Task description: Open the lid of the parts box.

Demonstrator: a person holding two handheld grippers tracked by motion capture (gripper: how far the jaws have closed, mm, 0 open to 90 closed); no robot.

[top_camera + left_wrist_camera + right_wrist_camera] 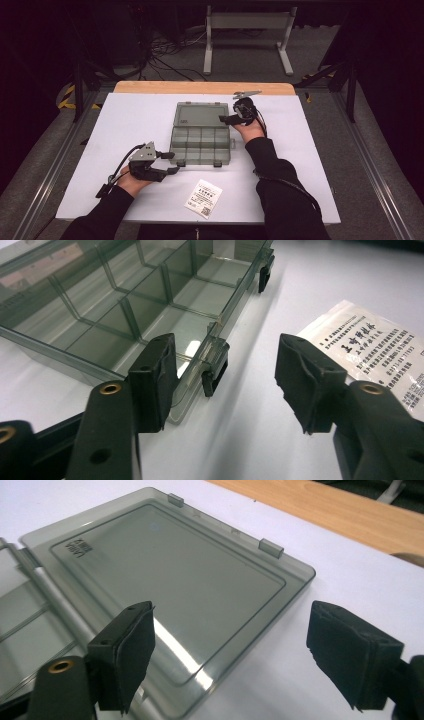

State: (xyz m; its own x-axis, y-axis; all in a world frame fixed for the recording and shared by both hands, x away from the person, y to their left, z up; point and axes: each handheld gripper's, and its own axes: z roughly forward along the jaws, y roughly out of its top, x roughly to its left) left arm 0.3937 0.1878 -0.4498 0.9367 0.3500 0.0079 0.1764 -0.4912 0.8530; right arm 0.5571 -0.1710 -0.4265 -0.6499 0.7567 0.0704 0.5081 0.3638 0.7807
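A smoky clear compartment box (pixel 201 145) lies open in the middle of the white table (pixel 125 120), its lid (pixel 201 115) folded flat on the far side. The left gripper (pixel 170 162) sits just left of the box's near left corner, jaws apart and empty; in the left gripper view one jaw rests against the box's near wall beside a black latch (pixel 215 375). The right gripper (pixel 227 119) hovers at the lid's right edge, jaws wide and holding nothing. A printed sachet (pixel 203 198) lies near the table's near edge.
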